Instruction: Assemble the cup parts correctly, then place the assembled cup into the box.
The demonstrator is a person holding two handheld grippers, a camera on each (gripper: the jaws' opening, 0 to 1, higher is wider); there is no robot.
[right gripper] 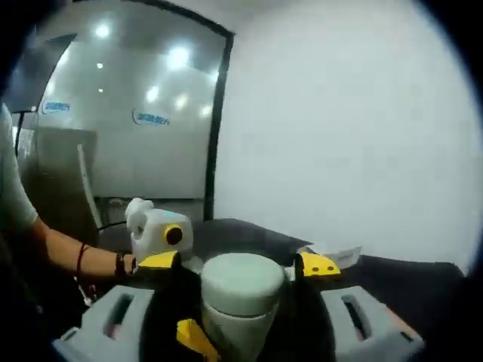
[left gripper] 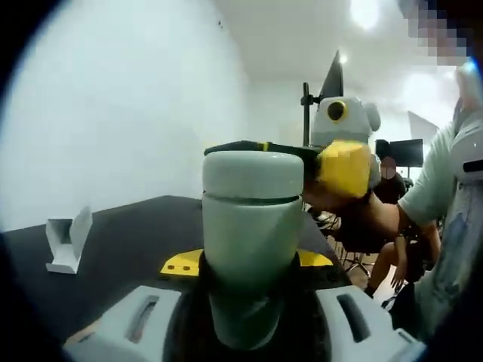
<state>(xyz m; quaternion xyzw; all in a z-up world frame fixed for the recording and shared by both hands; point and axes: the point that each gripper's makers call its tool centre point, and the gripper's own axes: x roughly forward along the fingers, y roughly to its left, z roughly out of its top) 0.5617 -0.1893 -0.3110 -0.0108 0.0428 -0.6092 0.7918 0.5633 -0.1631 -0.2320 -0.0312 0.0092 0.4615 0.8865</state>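
Left gripper (left gripper: 249,264) clamps pale green lidded plastic cup (left gripper: 253,226) body; right gripper (right gripper: 238,265) clamps its lid (right gripper: 241,283); left gripper view alone shows white open cardboard box (left gripper: 68,243) on black bench (left gripper: 128,241)

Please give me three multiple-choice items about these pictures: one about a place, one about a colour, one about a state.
1. Where is the white box?
A. on the dark table, apart from the cup
B. on top of the cup
C. in the person's hand

2. What colour is the cup?
A. red
B. pale grey-green
C. black

3. How is the lid?
A. lying on the table
B. inside the box
C. sitting on the cup body

Answers:
1 A, the left gripper view shows it standing on the table, off to one side.
2 B, both views show this pale tone.
3 C, it caps the body, and the right hand-held gripper reaches it from the side.
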